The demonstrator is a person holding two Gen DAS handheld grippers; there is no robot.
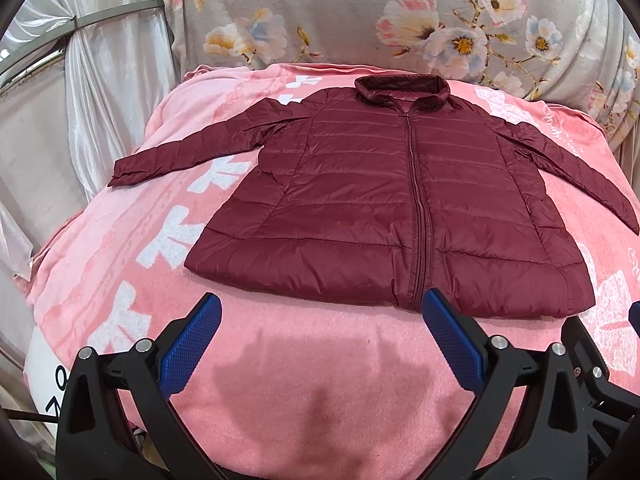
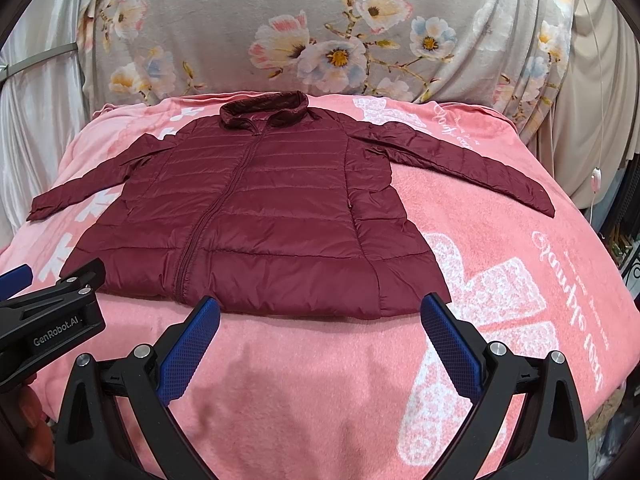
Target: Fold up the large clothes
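Note:
A maroon quilted puffer jacket (image 1: 380, 200) lies flat and zipped on a pink blanket (image 1: 320, 380), collar far, hem near, both sleeves spread out. It also shows in the right wrist view (image 2: 256, 216). My left gripper (image 1: 320, 308) is open and empty, hovering just short of the hem near the zipper's lower end. My right gripper (image 2: 320, 308) is open and empty, hovering just short of the hem's right part. The left gripper's body (image 2: 52, 312) shows at the left edge of the right wrist view.
The pink blanket (image 2: 500, 260) with white prints covers a raised surface. A grey floral cloth (image 1: 400, 20) hangs behind it. White satin curtains (image 1: 100, 100) hang at the left. A white cord (image 2: 596, 180) hangs at the right.

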